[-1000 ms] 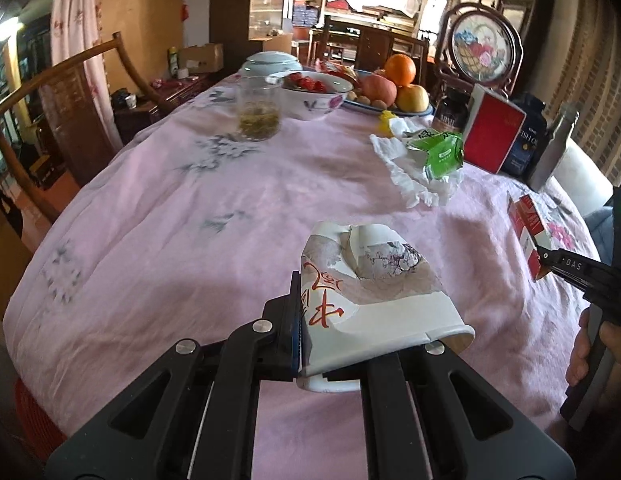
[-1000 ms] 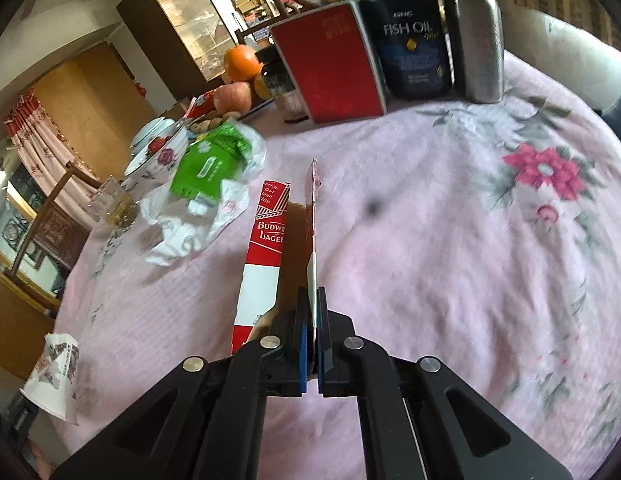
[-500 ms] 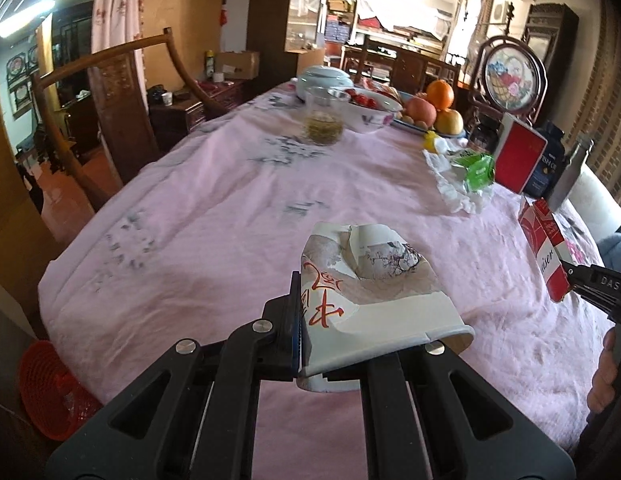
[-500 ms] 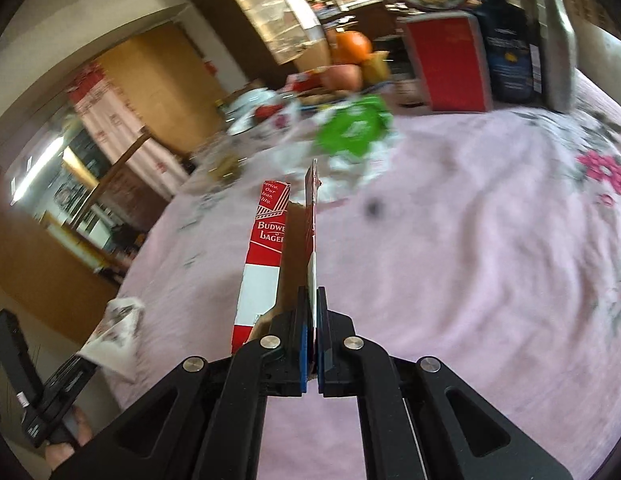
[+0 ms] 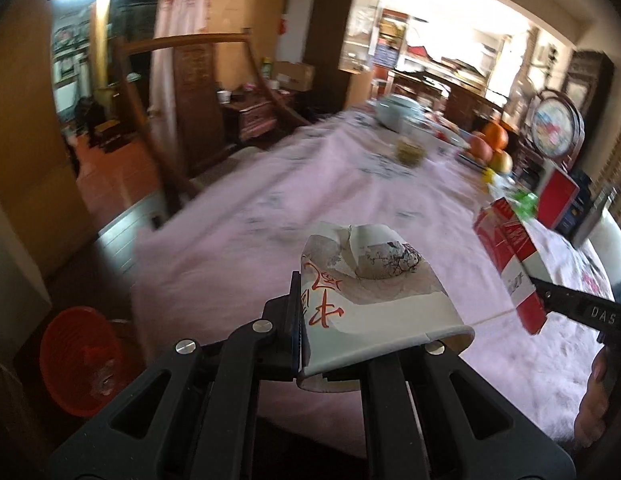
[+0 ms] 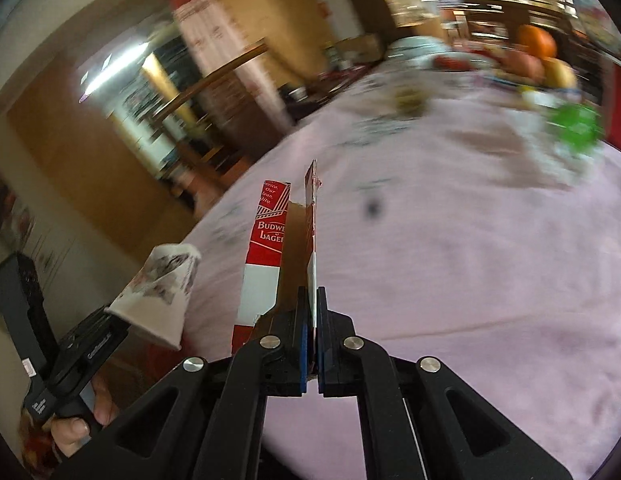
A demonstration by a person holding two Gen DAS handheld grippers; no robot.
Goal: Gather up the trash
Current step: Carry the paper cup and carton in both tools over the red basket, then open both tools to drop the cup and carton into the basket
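My left gripper [image 5: 350, 340] is shut on a crushed white paper cup [image 5: 370, 280] with red characters, held above the near edge of the pink-clothed table [image 5: 310, 200]. The cup [image 6: 162, 292] and left gripper [image 6: 90, 344] also show at the left of the right wrist view. My right gripper [image 6: 312, 320] is shut on a flattened red and white Budweiser carton [image 6: 270, 256], which also shows at the right of the left wrist view [image 5: 510, 264]. A red waste basket [image 5: 82, 352] stands on the floor at lower left.
A green wrapper with crumpled tissue [image 6: 570, 132] lies further back on the table. Fruit [image 5: 490, 144], bowls [image 5: 394, 108], a glass jar [image 5: 408, 150] and a red box [image 5: 558, 196] stand at the far side. A wooden chair [image 5: 198, 92] stands left of the table.
Both grippers have pulled back toward the near left of the table and turned left, each still holding its piece of trash. The red basket on the floor has come into view.
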